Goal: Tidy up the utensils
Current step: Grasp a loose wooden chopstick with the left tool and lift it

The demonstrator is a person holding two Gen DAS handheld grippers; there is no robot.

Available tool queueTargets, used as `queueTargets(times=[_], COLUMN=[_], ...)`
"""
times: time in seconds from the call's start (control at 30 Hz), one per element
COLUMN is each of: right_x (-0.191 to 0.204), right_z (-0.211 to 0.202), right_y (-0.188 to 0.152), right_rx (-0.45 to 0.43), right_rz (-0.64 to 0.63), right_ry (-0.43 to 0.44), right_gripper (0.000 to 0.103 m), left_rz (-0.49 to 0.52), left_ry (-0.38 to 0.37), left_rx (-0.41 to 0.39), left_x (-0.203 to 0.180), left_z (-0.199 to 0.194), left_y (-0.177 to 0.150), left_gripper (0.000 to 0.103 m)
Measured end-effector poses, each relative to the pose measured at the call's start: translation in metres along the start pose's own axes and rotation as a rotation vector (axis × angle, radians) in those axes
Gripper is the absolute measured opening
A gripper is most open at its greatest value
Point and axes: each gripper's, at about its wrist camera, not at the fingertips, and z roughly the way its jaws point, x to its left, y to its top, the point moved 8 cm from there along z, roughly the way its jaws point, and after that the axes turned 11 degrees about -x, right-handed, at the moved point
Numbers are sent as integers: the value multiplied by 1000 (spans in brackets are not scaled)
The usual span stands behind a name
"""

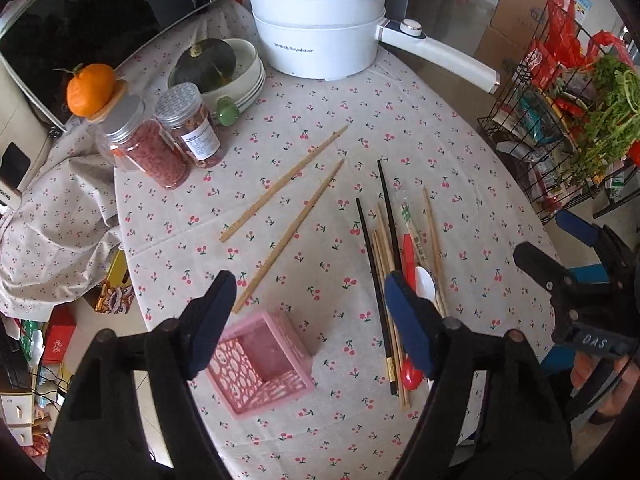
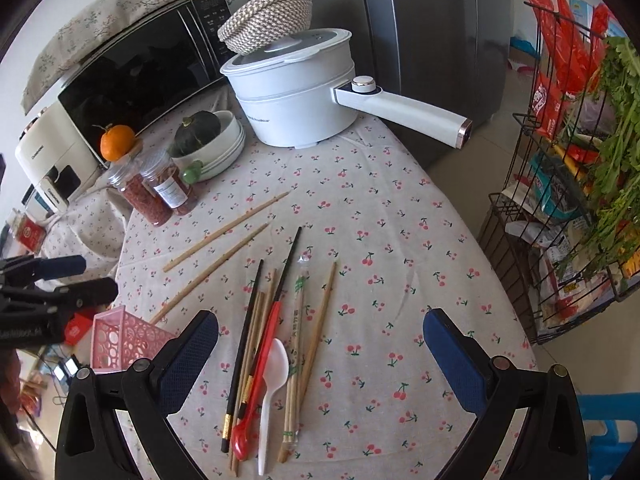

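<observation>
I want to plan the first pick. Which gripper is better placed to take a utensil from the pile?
Probably the right gripper: its open fingers bracket the pile with the white spoon. The left gripper, also open, hangs over the pink basket.

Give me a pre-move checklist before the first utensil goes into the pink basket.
1. Left tongs open, nothing held: ok.
2. Right tongs open, nothing held: ok.
3. Pink basket upright with its opening up and nothing inside: ok.
4. Utensil pile has the red spoon, white spoon and black chopsticks overlapping, so a clean single pick is doubtful: not ok.
5. Two wooden chopsticks lie apart from the pile, unobstructed: ok.
6. Basket's footing against sliding on the tablecloth: cannot tell.
</observation>
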Motion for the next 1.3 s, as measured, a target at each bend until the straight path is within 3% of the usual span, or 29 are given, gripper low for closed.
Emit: queueTargets(times=[0.13,0.27,0.4,0.6,0.7,0.83,0.93,1.1,1.3], right_x=[-4,-2,3,2,-3,-6,-7,-3,18], right_z=[27,47,53,50,50,52,53,54,56], right_y=[-19,-33,-38,-34,-32,-33,-33,-30,-25], right_rx=[97,175,196,195,196,202,203,196,189], right_rz=[-5,-38,-65,-46,-34,-12,6,74,136], right_ry=[63,70,81,98,91,88,92,135,214], right_gripper=[103,103,103,103,103,103,103,103,97], left_rz=[11,26,17,-18,-33,-11,-17,-83,-211], left_ry=[-42,-36,-5,6,-1,35,55,46,-18], left_rx=[100,189,231,251,229,205,138,-5,-285], left_x=[1,0,7,11,13,16,19,31,53], left_z=[61,122,162,181,172,160,133,51,-72], left_y=[27,38,46,44,42,39,36,44,47], left_gripper=[58,39,35,29,25,10,8,7,7])
